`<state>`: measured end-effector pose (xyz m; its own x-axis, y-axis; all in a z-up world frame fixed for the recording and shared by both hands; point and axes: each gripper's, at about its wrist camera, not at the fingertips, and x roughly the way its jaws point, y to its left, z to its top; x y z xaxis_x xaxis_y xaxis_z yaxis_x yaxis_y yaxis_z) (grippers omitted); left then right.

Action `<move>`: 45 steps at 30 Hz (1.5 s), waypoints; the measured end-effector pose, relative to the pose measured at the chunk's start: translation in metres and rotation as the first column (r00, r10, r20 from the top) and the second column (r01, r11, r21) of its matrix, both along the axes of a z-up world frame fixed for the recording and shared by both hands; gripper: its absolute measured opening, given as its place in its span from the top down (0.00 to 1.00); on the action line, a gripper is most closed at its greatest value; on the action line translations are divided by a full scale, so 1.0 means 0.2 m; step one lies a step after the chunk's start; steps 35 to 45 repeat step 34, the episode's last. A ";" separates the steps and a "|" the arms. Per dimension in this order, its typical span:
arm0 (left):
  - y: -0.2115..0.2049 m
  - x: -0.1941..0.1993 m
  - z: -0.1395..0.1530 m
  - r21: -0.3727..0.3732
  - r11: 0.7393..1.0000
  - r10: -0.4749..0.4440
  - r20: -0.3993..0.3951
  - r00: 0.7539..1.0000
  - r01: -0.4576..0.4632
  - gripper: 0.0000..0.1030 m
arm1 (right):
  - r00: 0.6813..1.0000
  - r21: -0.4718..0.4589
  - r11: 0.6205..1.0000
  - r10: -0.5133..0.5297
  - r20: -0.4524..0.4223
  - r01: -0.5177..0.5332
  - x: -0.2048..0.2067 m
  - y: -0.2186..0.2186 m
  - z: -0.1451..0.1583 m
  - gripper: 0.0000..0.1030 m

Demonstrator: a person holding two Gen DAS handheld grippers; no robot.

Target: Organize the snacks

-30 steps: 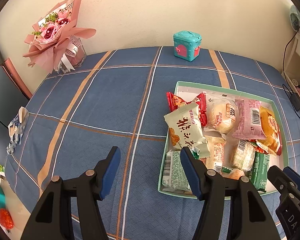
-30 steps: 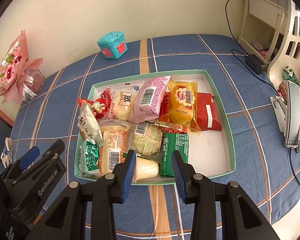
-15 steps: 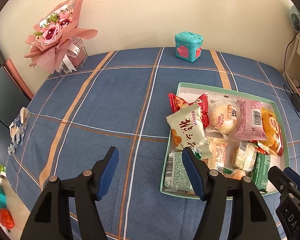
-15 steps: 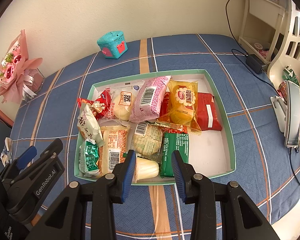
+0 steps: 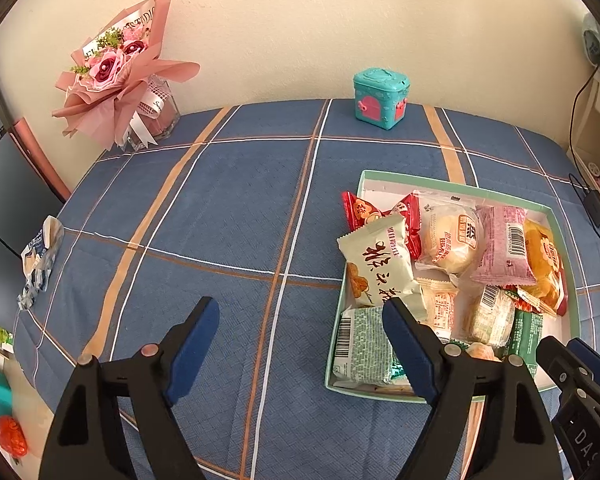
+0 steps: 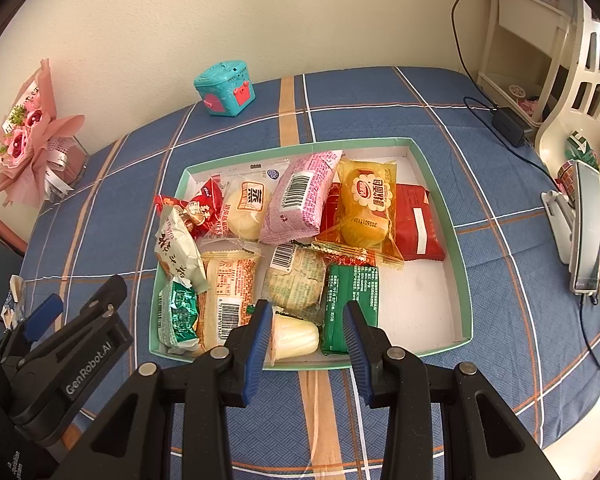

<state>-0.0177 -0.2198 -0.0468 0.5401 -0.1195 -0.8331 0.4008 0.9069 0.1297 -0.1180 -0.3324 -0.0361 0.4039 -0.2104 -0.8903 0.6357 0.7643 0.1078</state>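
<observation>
A shallow green-rimmed box (image 6: 440, 196) on the blue plaid cloth holds several wrapped snacks: a pink pack (image 6: 300, 196), a yellow bread pack (image 6: 366, 204), a red pack (image 6: 418, 224), a green pack (image 6: 350, 296), a pale jelly cup (image 6: 294, 336). The box (image 5: 452, 182) also shows in the left wrist view. My right gripper (image 6: 306, 320) is open and empty above the box's near rim, by the jelly cup. My left gripper (image 5: 300, 320) is open and empty over bare cloth, left of the box.
A teal toy chest (image 5: 381, 98) stands at the back by the wall. A pink bouquet (image 5: 118, 68) stands at the back left. A crumpled wrapper (image 5: 40, 256) lies at the cloth's left edge. A phone on a stand (image 6: 584, 232) and a charger cable (image 6: 508, 124) are on the right.
The left gripper has drawn back a little, so the scene sits slightly farther. The right gripper has not visibly moved.
</observation>
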 end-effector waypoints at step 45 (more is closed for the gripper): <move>0.01 0.00 0.01 0.000 1.000 0.012 0.033 0.999 -0.012 0.12 | 0.999 -0.021 0.999 0.026 0.026 -0.025 0.01 0.00 0.01 0.27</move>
